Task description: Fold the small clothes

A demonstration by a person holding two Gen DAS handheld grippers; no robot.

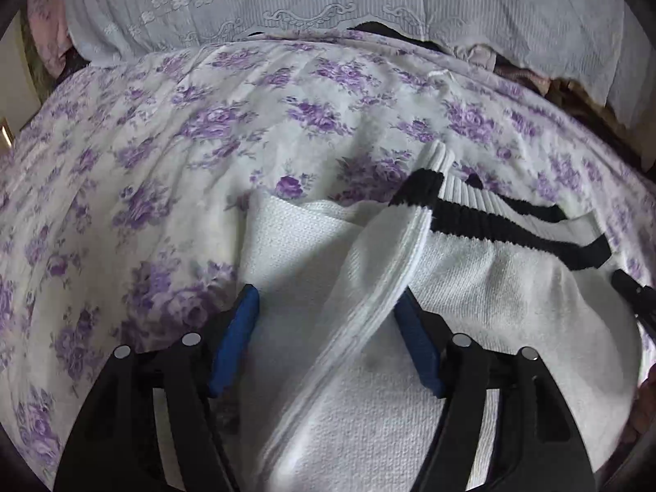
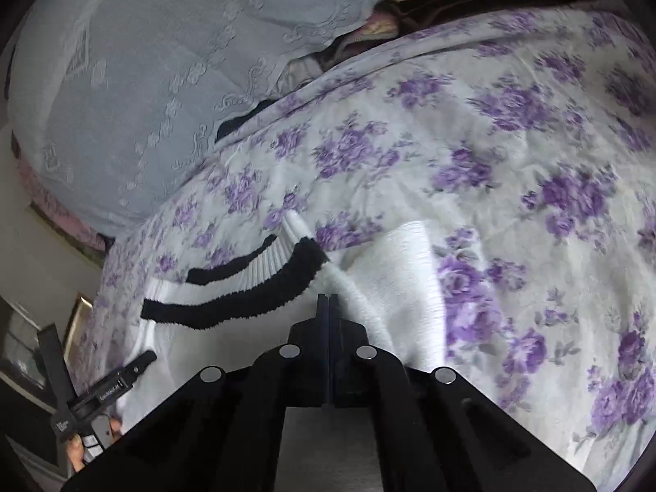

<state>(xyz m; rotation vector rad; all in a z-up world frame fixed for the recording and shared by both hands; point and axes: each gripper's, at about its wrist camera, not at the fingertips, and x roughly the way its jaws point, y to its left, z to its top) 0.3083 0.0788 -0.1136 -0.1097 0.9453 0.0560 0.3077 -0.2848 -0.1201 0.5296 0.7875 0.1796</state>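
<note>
Your work piece is a white sock (image 1: pixel 369 287) with two black bands at its cuff, lying on the purple-flowered bed cover (image 1: pixel 164 143) in front of both grippers. In the left wrist view, a folded ridge of the sock runs diagonally from near left to far right, rising between the two blue pads (image 1: pixel 235 340) of the left gripper (image 1: pixel 324 336). The jaws stand apart, one pad on each side of the ridge, and neither pad visibly presses it. Treat this gripper as open around the fabric, not as gripping it. In the right wrist view, the right gripper (image 2: pixel 329 303) has its jaws drawn together, tips just above the white body of the sock, near the end of the nearer black band (image 2: pixel 246 291). Whether a thin layer of fabric is caught between them cannot be told; no cloth shows between the tips. The relation that governs your next move is this: the long axis of the sock ridge crosses the left jaw gap at a slant, so the left gripper is the one placed to close on it. The cuff end lies far and to the right of the left jaws, and far left of the right gripper tips. The pale lace cover (image 1: pixel 287 0) lies well beyond, clear of the work.
</note>
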